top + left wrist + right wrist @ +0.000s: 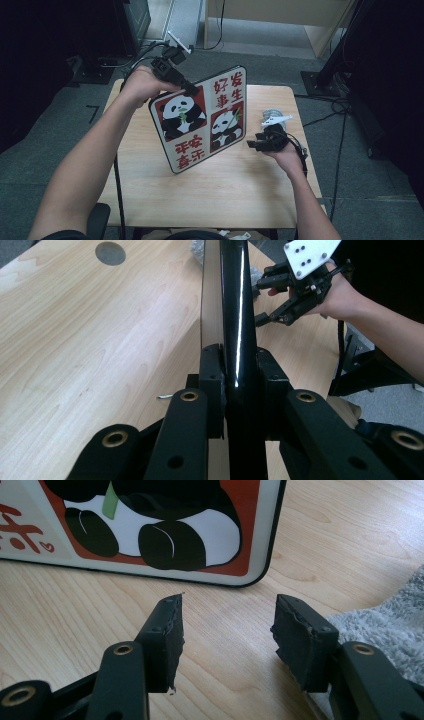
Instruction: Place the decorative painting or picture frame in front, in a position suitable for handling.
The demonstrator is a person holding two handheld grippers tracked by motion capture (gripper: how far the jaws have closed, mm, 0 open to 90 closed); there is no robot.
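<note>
The left hand-held gripper (192, 91) is clenched on the top edge of the panda board (200, 120), which is held tilted, its lower corner at the worktop (240, 190). The right hand-held gripper (253, 144) is kept released just beside the board's lower right edge, nearer that corner; the long axis runs diagonally.

A small wooden table (150, 200) on grey carpet, in a dim room.

Pale wooden furniture (280, 12) stands beyond it, dark equipment stands (330, 75) flank both sides, and black cables (340, 107) trail across the floor (370, 180).
</note>
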